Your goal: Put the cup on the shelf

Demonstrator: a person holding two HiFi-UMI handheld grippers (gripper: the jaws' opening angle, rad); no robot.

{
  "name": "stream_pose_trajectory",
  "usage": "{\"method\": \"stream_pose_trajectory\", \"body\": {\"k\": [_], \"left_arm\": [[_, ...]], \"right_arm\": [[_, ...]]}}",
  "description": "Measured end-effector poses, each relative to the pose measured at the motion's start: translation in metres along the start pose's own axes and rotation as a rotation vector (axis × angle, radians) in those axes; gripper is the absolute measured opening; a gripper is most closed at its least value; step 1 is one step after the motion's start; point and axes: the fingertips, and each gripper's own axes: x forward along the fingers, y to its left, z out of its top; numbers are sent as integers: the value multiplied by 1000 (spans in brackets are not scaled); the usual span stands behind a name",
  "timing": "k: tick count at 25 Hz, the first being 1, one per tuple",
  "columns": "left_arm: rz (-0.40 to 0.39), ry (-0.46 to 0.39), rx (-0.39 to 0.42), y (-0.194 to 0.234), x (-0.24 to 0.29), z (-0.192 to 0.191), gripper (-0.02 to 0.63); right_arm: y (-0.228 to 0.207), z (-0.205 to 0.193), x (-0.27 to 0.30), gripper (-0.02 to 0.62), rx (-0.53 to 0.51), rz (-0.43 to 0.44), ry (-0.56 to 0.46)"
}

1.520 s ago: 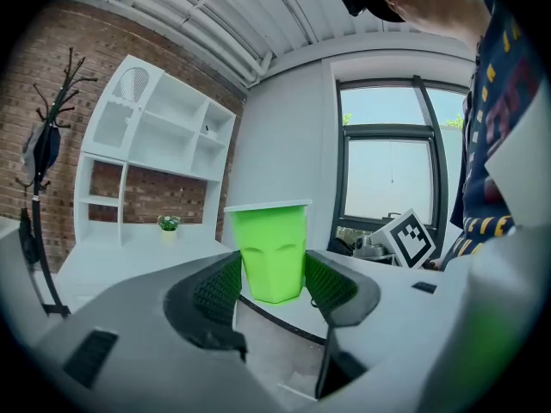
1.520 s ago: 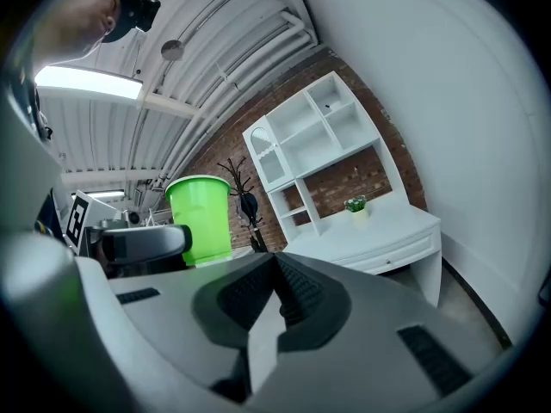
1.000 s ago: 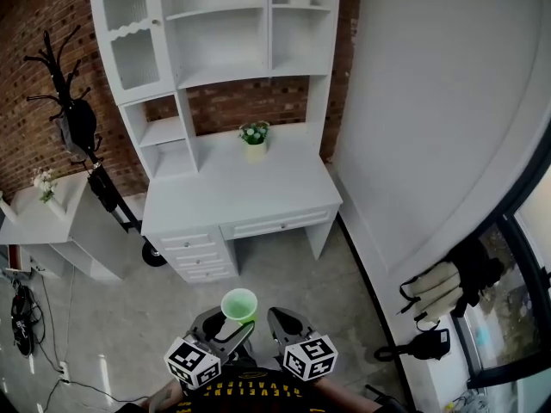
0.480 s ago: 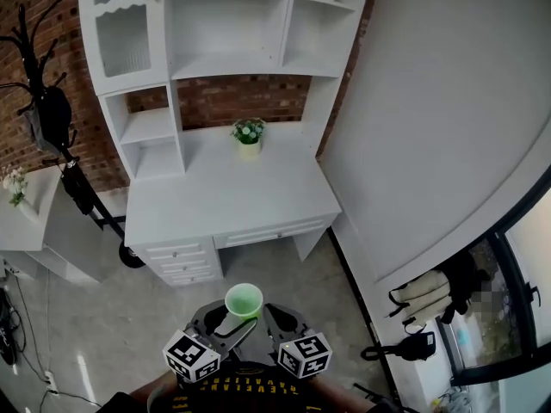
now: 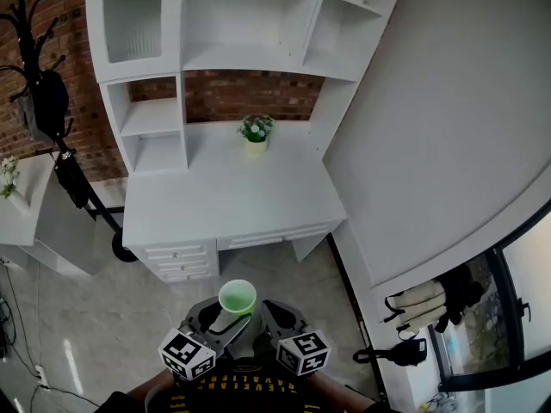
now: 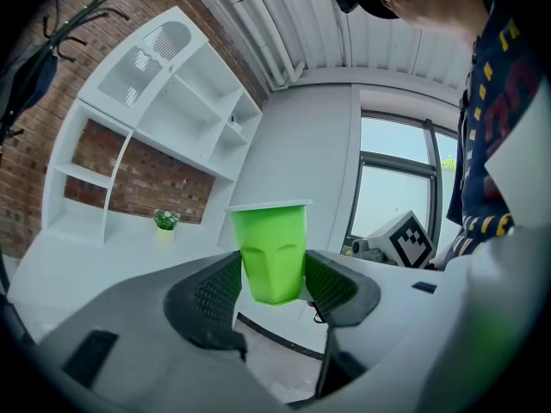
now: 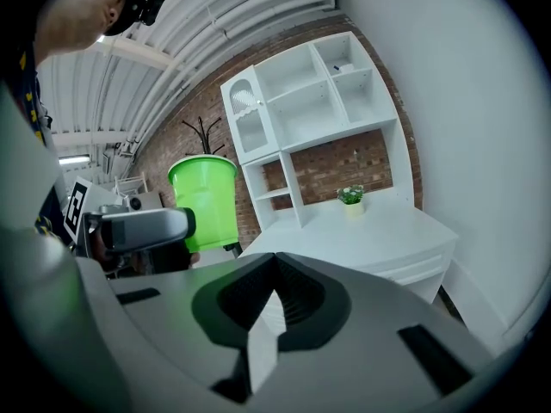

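Observation:
A bright green plastic cup [image 5: 237,299] [image 6: 273,249] stands upright between the jaws of my left gripper [image 5: 220,318] [image 6: 272,289], which is shut on its lower body. The cup [image 7: 205,200] also shows at the left of the right gripper view. My right gripper [image 5: 277,320] [image 7: 275,292] is beside it, shut with nothing between its jaws. Ahead stands the white shelf unit [image 5: 228,24] [image 6: 164,101] [image 7: 301,101] above a white desk [image 5: 228,192], some way off across the floor.
A small potted plant [image 5: 255,133] sits at the back of the desk. A coat rack [image 5: 43,84] with dark things stands at left, a low white cabinet [image 5: 34,222] beside it. A white wall [image 5: 448,127] runs along the right; bags [image 5: 430,304] lie on the floor there.
The view has come closer to the desk and shelf unit. Both grippers keep their place low in the view, the cup still held in the left one.

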Motion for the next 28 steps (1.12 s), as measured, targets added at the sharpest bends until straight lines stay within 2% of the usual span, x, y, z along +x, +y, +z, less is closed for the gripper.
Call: {"method": "stream_pose_trajectory", "body": {"k": [4, 14, 21, 28], "left_arm": [[36, -14, 0, 19, 1, 6, 236], [190, -19, 37, 76, 21, 29, 236], [258, -22, 70, 117, 87, 62, 236], [349, -90, 84, 150, 144, 114, 236]], "right_arm": [[1, 12, 22, 6, -25, 41, 2], [-20, 39, 77, 6, -34, 163, -6], [-96, 79, 105, 6, 29, 166, -38], [-155, 122, 133, 6, 25, 212, -62]]}}
